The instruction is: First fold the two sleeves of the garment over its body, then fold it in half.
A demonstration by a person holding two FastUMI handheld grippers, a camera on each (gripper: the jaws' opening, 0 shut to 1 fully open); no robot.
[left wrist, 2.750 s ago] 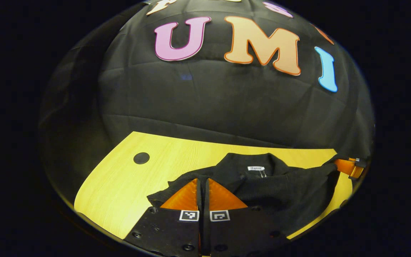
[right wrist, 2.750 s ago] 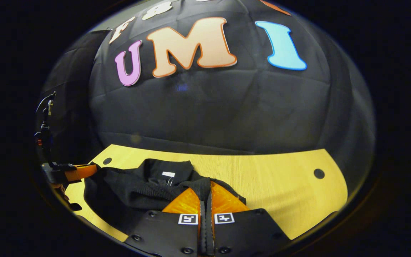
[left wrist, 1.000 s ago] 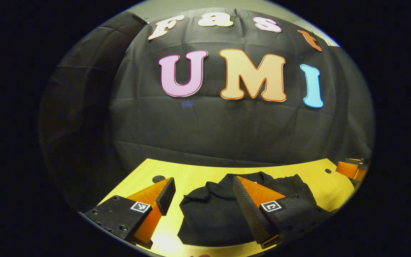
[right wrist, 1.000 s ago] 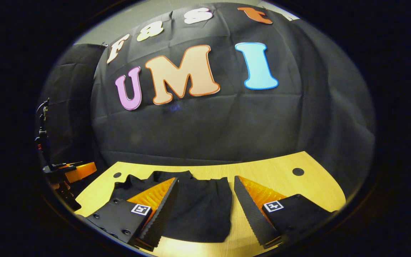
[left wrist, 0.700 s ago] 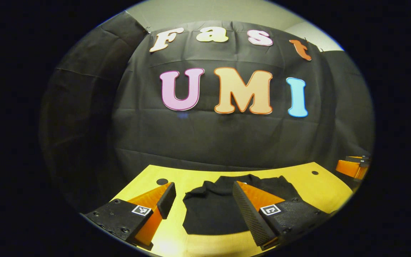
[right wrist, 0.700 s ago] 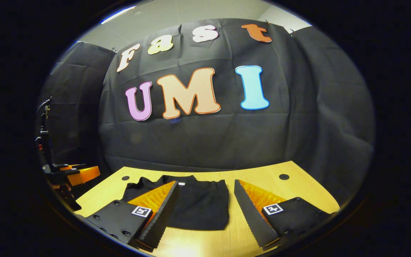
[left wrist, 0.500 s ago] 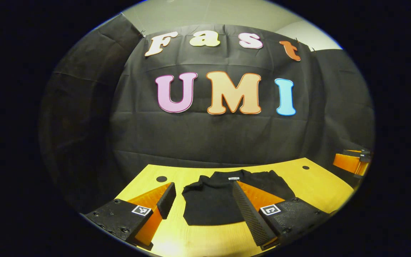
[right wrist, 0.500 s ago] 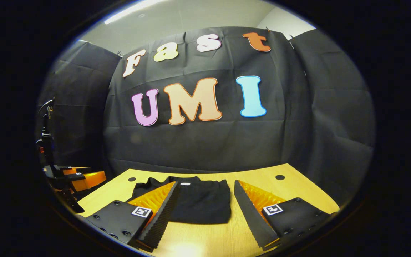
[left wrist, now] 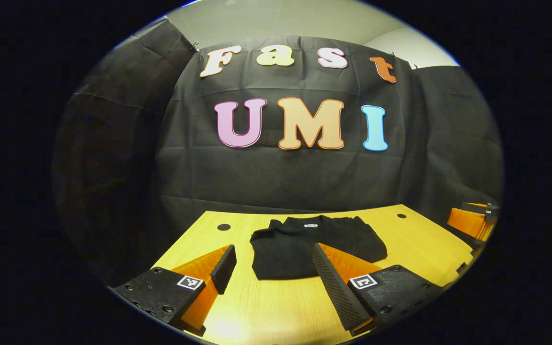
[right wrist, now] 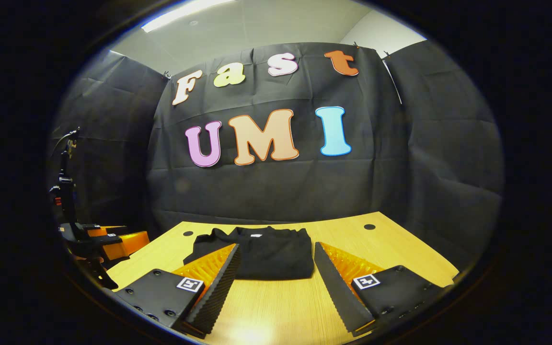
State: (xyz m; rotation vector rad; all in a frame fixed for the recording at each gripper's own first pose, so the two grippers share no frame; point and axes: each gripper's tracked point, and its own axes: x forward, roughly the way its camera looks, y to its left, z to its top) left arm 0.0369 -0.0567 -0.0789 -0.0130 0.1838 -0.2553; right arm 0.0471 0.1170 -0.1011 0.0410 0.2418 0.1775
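A: In the left gripper view we saw the garment [left wrist: 315, 245] lying folded into a compact black square on the wooden table [left wrist: 276, 306], with its collar and small white tag at the far edge. The left gripper [left wrist: 273, 266] hung above the near part of the table, jaws spread wide and holding nothing. At the far right edge we caught the other gripper.

B: From the right gripper view we had the garment [right wrist: 261, 258] square-on, its near edge straight, and the right gripper [right wrist: 276, 268] with jaws apart and empty, not touching the cloth. At the left edge we saw the left gripper [right wrist: 113, 239] and a dark stand [right wrist: 67, 191] beside the table [right wrist: 276, 311], which the left gripper view did not give us.

A: About three seconds before, we had both grippers closed on the cloth, low over the table. Since then we had let go and drawn both back toward the near side, and the garment looked farther off.
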